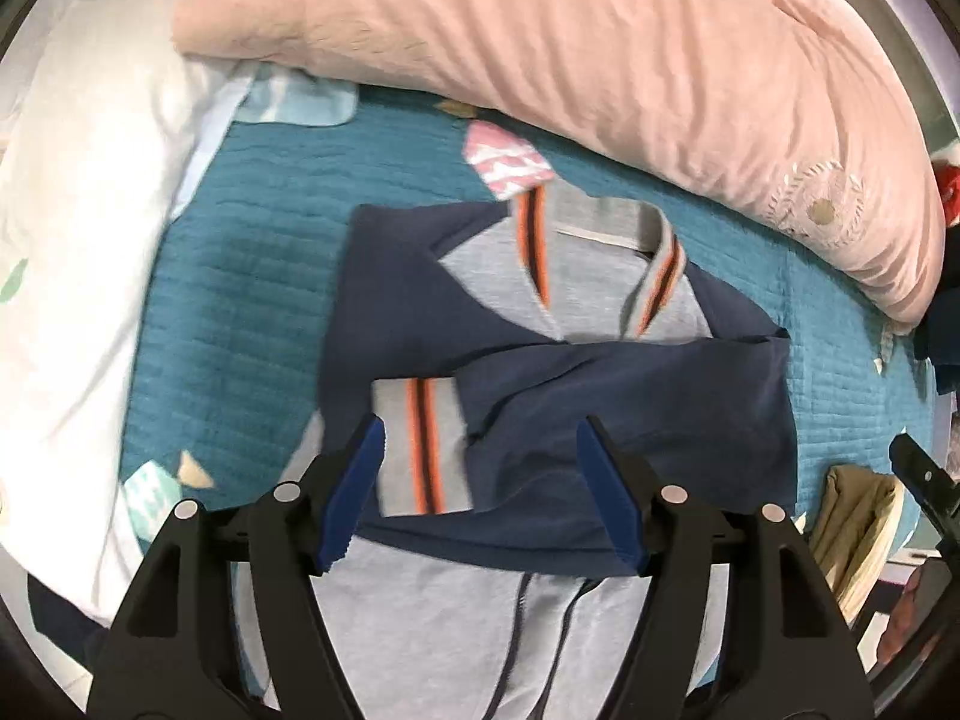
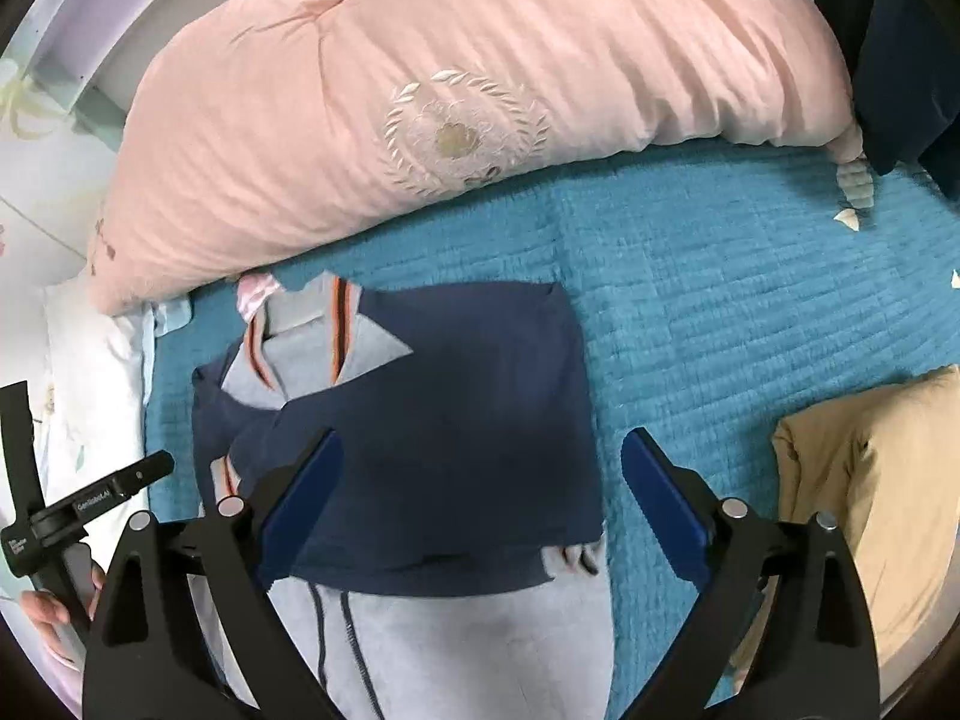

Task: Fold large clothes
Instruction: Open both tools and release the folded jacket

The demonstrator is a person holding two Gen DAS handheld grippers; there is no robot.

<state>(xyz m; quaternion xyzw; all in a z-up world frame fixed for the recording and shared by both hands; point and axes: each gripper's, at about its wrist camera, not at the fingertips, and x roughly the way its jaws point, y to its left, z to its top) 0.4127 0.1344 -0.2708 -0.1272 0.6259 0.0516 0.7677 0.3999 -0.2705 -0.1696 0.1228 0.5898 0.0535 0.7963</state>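
Note:
A grey and navy jacket with orange-striped collar and cuffs lies flat on the teal bedspread, both navy sleeves folded across its chest. A striped cuff lies between the fingers of my left gripper, which is open and hovers over the sleeves, holding nothing. In the right wrist view the jacket lies under my right gripper, which is open and empty above the folded right side. The grey lower body with its zipper reaches toward me.
A big pink quilt lies along the far side of the bed. A white pillow lies on the left. A tan garment lies to the right of the jacket. Dark clothing hangs at the far right.

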